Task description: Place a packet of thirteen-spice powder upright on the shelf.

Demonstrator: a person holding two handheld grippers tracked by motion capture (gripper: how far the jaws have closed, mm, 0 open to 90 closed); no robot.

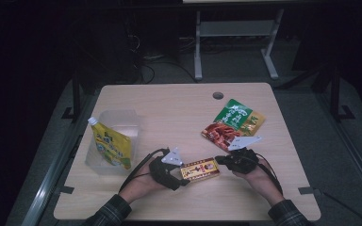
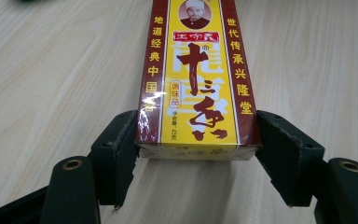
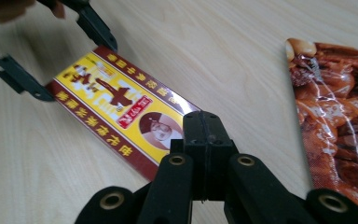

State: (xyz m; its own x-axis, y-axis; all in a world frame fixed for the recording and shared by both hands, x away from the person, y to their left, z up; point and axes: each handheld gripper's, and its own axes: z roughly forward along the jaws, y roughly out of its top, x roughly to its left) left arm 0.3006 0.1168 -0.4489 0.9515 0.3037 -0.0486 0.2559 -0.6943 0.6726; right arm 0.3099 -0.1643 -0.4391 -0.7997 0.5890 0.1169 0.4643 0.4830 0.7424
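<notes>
A long red-and-yellow seasoning box (image 1: 199, 169) lies flat on the wooden table near its front edge. In the left gripper view the box (image 2: 196, 79) runs away from me, and my left gripper (image 2: 197, 119) has a pad pressed on each long side of its near end. My left gripper (image 1: 185, 175) is at the box's left end in the high view. My right gripper (image 1: 221, 161) is at the box's right end, its jaws (image 3: 204, 119) pressed together with nothing between them, just over the box's (image 3: 116, 116) corner.
A green-and-red snack pouch (image 1: 233, 125) lies flat to the right of the box, close beside my right gripper (image 3: 340, 107). At the left, a yellow spouted pouch (image 1: 112, 146) leans in a clear plastic container (image 1: 122, 117). A cable hole (image 1: 218, 95) sits near the far edge.
</notes>
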